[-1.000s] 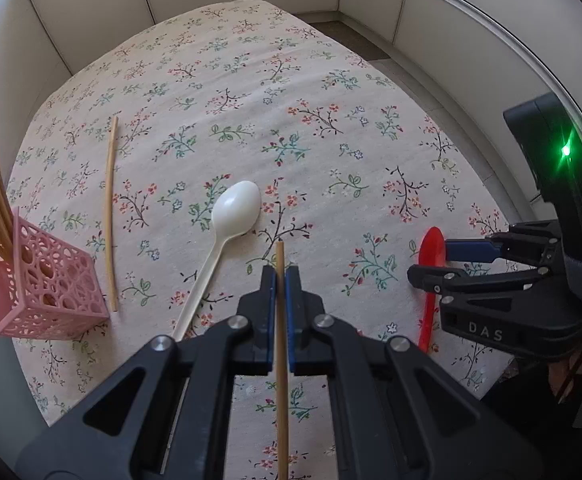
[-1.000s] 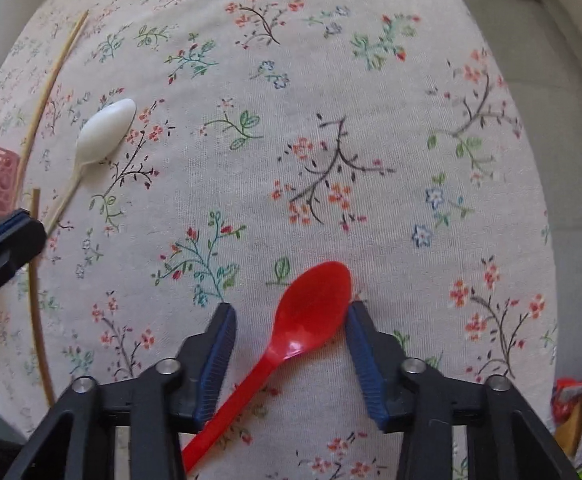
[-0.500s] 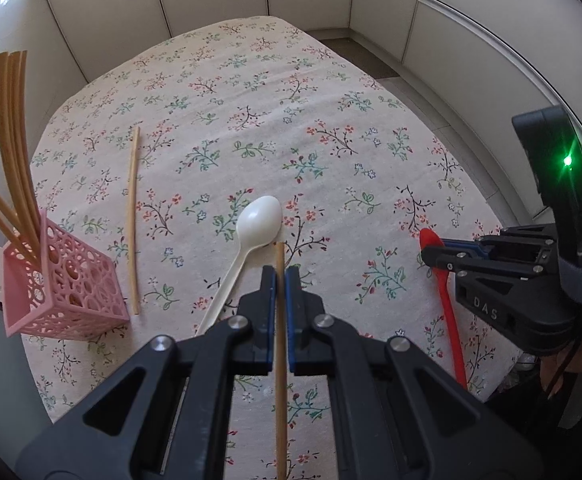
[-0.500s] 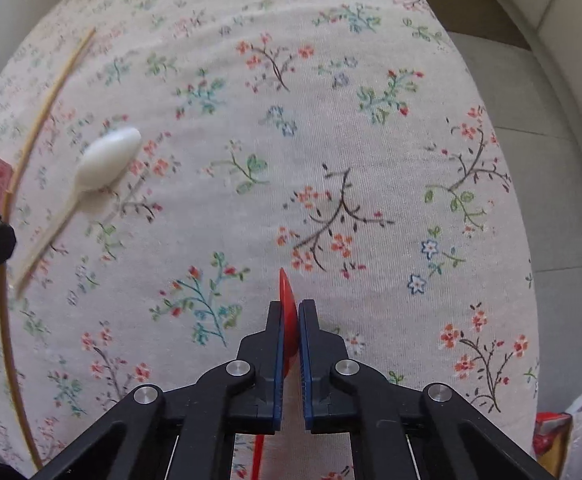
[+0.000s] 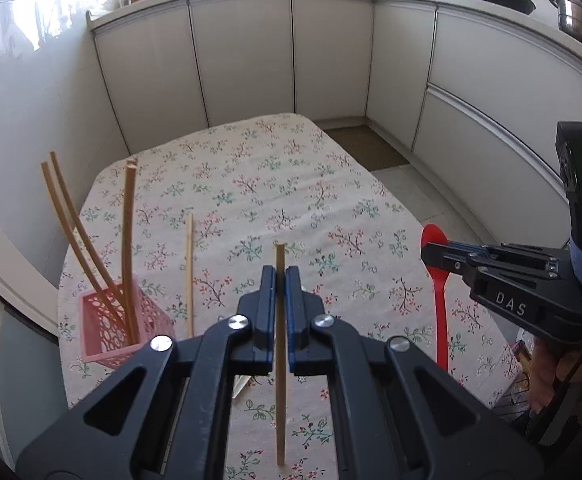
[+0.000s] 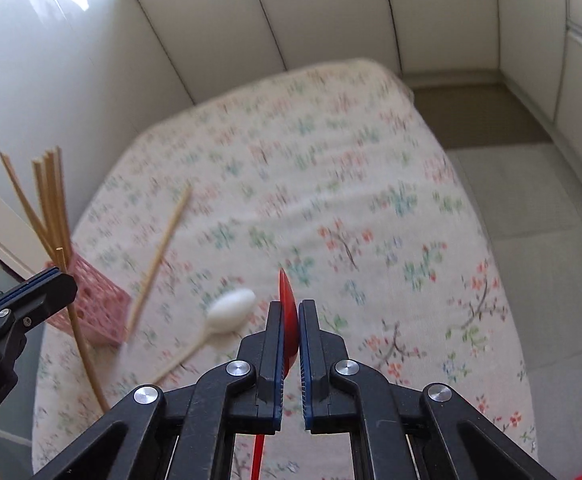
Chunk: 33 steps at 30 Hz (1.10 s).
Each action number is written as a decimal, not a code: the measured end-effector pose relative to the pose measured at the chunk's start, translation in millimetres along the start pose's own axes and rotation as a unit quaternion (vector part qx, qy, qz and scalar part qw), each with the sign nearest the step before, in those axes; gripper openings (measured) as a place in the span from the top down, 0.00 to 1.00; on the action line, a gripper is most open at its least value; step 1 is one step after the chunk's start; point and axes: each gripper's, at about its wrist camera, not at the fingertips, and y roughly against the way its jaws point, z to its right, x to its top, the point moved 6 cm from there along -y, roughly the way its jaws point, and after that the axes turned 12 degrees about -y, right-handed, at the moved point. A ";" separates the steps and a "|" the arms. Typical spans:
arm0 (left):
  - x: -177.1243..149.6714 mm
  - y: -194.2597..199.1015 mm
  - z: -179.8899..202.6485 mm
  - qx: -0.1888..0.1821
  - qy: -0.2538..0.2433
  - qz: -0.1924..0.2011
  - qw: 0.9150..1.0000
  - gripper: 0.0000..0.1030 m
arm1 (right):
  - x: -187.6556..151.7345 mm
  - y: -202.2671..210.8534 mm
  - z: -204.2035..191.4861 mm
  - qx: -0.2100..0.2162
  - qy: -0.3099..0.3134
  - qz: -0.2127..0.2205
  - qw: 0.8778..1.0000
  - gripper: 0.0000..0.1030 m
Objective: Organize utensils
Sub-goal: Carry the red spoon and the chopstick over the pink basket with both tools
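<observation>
Several chopsticks [image 5: 91, 240] already stood in the pink basket [image 5: 103, 332] at the counter's [image 5: 291, 168] left edge. The left hand-held gripper [image 5: 278, 276] pinched one chopstick [image 5: 279, 320]; the right hand-held gripper [image 6: 289, 312] pinched the red spoon [image 6: 287, 292]. One loose chopstick [image 5: 189, 272] and the white spoon [image 6: 231, 308] lay on the counter, yet to be stowed.

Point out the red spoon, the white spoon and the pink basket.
red spoon [image 5: 433, 236]: left wrist view, on its bowl.
white spoon [image 6: 231, 311]: right wrist view, on its bowl.
pink basket [image 5: 103, 334]: left wrist view, on its front wall.
</observation>
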 end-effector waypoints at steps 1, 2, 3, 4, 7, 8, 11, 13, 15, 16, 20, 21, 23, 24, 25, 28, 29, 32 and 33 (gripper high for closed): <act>2.7 4.3 -3.0 0.004 0.003 0.009 1.000 0.95 | 3.3 4.9 -4.4 0.005 0.003 0.012 1.000 0.95; 5.5 10.0 -6.3 0.008 0.005 0.018 1.000 0.95 | 6.6 9.5 -9.0 0.011 0.006 0.023 1.000 0.95; 7.4 14.8 -9.2 0.012 0.007 0.026 1.000 0.95 | 9.3 13.9 -13.2 0.017 0.009 0.033 0.999 0.95; 9.1 19.8 -11.9 0.016 0.009 0.035 0.999 0.95 | 12.3 17.3 -17.8 0.022 0.012 0.042 0.999 0.95; 15.3 34.7 -20.7 0.030 0.016 0.061 0.998 0.95 | 19.4 27.5 -31.3 0.038 0.019 0.063 0.997 0.95; 17.8 40.4 -24.6 0.033 0.020 0.070 0.997 0.95 | 21.1 29.8 -35.8 0.044 0.020 0.069 0.996 0.95; 22.6 53.8 -35.3 0.042 0.032 0.095 0.994 0.95 | 26.6 34.2 -48.4 0.057 0.025 0.084 0.995 0.95; 26.4 65.4 -44.9 0.049 0.042 0.113 0.992 0.95 | 30.0 36.0 -55.7 0.064 0.025 0.092 0.993 0.95; 29.2 75.8 -54.3 0.055 0.052 0.130 0.989 0.95 | 31.6 36.6 -62.8 0.072 0.028 0.095 0.992 0.95; 30.5 80.9 -58.7 0.058 0.057 0.138 0.987 0.95 | 32.2 36.7 -66.4 0.075 0.029 0.097 0.992 0.95; 32.2 102.4 -85.9 0.076 0.084 0.166 0.980 0.95 | 34.7 38.0 -82.8 0.091 0.034 0.108 0.989 0.95; 30.7 106.4 -92.4 0.082 0.090 0.172 0.978 0.95 | 35.0 39.1 -88.3 0.096 0.038 0.111 0.988 0.95; 28.2 113.5 -106.6 0.098 0.102 0.179 0.974 0.95 | 35.0 40.2 -98.3 0.104 0.045 0.118 0.987 0.95; 26.4 113.8 -111.4 0.105 0.108 0.181 0.972 0.95 | 35.2 41.3 -104.0 0.108 0.048 0.123 0.985 0.95; 24.9 113.6 -117.8 0.113 0.114 0.180 0.970 0.95 | 35.5 41.8 -109.5 0.112 0.052 0.127 0.984 0.95; 17.9 110.5 -132.1 0.130 0.131 0.174 0.967 0.95 | 37.0 42.7 -125.8 0.124 0.058 0.135 0.981 0.95; 15.7 109.1 -136.3 0.134 0.136 0.172 0.966 0.95 | 37.5 41.8 -130.9 0.129 0.059 0.134 0.981 0.95; 10.7 104.4 -144.0 0.137 0.147 0.162 0.966 0.95 | 36.8 38.1 -146.1 0.142 0.062 0.133 0.979 0.95; 9.3 101.3 -145.4 0.139 0.147 0.157 0.967 0.95 | 36.1 36.3 -150.2 0.145 0.064 0.133 0.978 0.95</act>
